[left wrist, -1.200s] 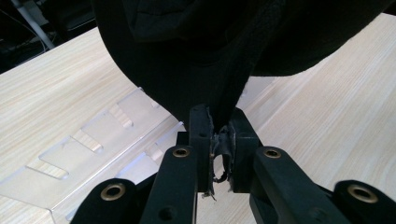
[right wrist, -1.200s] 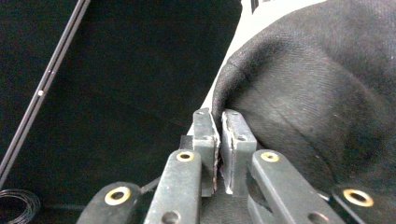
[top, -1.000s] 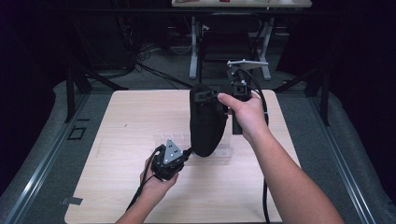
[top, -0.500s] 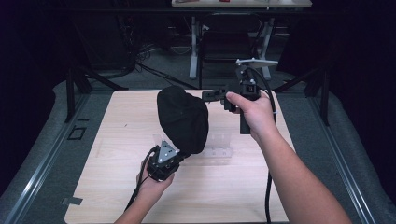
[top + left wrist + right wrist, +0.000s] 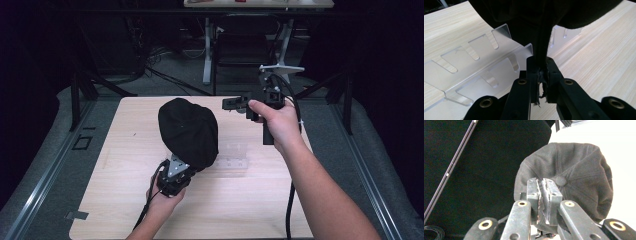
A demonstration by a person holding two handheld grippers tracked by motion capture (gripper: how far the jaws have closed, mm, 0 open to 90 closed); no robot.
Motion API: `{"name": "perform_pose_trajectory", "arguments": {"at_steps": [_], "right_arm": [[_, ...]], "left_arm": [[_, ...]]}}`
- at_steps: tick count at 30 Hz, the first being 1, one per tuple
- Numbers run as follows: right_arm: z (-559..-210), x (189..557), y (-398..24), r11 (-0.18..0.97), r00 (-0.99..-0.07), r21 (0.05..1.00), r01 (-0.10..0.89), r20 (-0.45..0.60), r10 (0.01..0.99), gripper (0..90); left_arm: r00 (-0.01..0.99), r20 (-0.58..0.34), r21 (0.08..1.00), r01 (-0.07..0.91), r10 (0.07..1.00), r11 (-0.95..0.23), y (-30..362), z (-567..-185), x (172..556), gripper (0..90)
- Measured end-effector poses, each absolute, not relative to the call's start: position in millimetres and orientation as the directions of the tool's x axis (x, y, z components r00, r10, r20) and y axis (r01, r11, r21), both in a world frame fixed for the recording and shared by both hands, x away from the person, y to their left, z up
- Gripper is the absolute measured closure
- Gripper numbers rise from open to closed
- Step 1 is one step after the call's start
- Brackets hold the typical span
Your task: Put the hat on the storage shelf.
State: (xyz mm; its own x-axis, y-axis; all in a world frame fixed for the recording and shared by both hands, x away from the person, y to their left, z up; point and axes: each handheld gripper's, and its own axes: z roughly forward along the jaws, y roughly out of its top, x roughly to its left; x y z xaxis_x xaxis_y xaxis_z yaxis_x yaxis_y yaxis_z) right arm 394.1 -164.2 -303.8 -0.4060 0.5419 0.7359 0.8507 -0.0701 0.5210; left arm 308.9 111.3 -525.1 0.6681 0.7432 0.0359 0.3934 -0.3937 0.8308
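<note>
A black cap (image 5: 189,131) stands up over the table, with my left gripper (image 5: 184,167) shut on its lower edge. In the left gripper view the cap's fabric (image 5: 541,15) runs down between the closed jaws of my left gripper (image 5: 542,72). My right gripper (image 5: 231,103) is held in the air to the right of the cap, apart from it. Its jaws are shut with nothing between them. In the right gripper view my right gripper (image 5: 544,192) points at the cap's crown (image 5: 579,170) with its top button.
A clear acrylic slotted rack (image 5: 232,155) lies on the light wooden table (image 5: 125,200) just right of the cap, and it also appears as the rack (image 5: 474,67) under the left gripper. Dark floor, rails and table legs surround the table.
The right gripper has let go of the cap and drawn off to the right. The cap has swung up and leftward and now stands on the left gripper alone.
</note>
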Motion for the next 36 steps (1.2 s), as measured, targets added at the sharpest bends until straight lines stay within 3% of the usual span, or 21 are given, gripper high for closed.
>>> {"name": "perform_pose_trajectory", "arguments": {"at_steps": [18,36], "right_arm": [[-302,390,-177,-0.085,-0.403,0.533,0.842,0.726,0.557,82.2],[-308,380,-187,-0.07,-0.41,0.565,0.822,0.673,0.615,74.5]], "left_arm": [[0.649,-0.025,0.846,0.419,0.76,-0.33,123,-541,306,82.6],[0.623,-0.075,0.851,0.447,0.779,-0.276,149,-537,299,56.0]]}}
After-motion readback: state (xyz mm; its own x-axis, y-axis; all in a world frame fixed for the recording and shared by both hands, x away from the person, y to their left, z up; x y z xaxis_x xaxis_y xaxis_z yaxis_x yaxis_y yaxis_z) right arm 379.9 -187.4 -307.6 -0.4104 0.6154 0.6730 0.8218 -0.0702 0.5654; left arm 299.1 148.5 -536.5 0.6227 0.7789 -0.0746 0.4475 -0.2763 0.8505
